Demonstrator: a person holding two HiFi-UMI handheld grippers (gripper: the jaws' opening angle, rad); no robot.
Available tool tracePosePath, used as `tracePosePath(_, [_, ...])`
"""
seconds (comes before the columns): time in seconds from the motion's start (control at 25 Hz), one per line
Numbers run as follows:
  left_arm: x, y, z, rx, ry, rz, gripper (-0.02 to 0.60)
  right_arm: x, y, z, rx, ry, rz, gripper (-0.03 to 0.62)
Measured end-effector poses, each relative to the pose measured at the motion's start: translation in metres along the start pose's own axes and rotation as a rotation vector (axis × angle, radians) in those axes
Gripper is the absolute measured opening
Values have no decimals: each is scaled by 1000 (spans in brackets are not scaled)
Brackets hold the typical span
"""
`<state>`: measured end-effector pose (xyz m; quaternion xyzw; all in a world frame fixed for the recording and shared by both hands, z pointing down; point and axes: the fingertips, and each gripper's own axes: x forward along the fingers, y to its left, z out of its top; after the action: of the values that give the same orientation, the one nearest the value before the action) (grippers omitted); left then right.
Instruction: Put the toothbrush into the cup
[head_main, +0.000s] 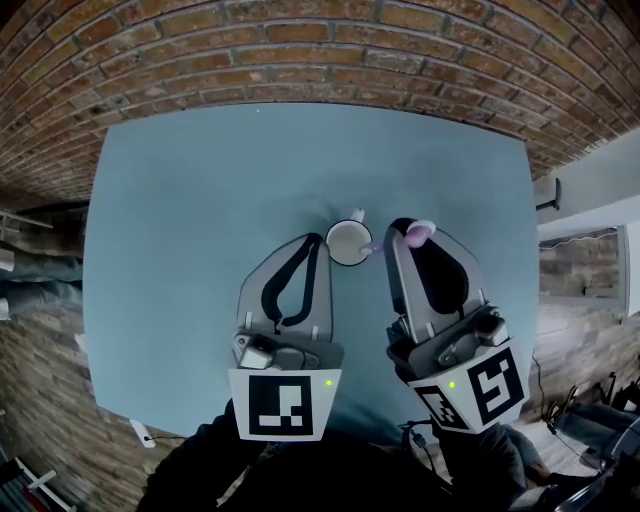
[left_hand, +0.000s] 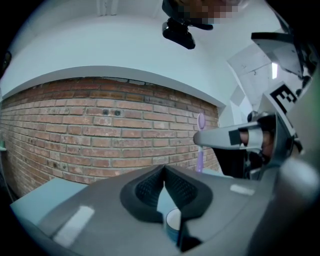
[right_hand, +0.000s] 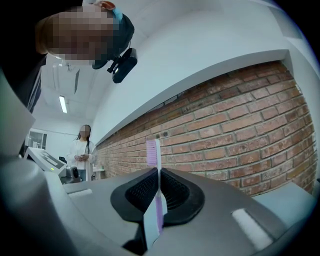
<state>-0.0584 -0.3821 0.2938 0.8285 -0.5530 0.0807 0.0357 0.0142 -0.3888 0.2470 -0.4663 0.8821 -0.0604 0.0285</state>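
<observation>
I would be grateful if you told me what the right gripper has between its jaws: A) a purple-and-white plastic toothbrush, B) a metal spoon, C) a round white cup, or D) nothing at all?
A: in the right gripper view, the right gripper is shut on the purple-and-white plastic toothbrush, bristle head upward, while the round white cup stands on the teal table.

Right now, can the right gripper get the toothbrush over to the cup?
Probably yes. The right gripper holds the toothbrush upright, its lower end just beside the cup. The cup's mouth is uncovered, and the left gripper sits at its other side, not over it.
</observation>
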Motion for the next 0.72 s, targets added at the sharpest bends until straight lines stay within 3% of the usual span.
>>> tracePosePath(0.72, [21,16,-45,-31,91,13,8,19,-11,-62,65,87,6,14])
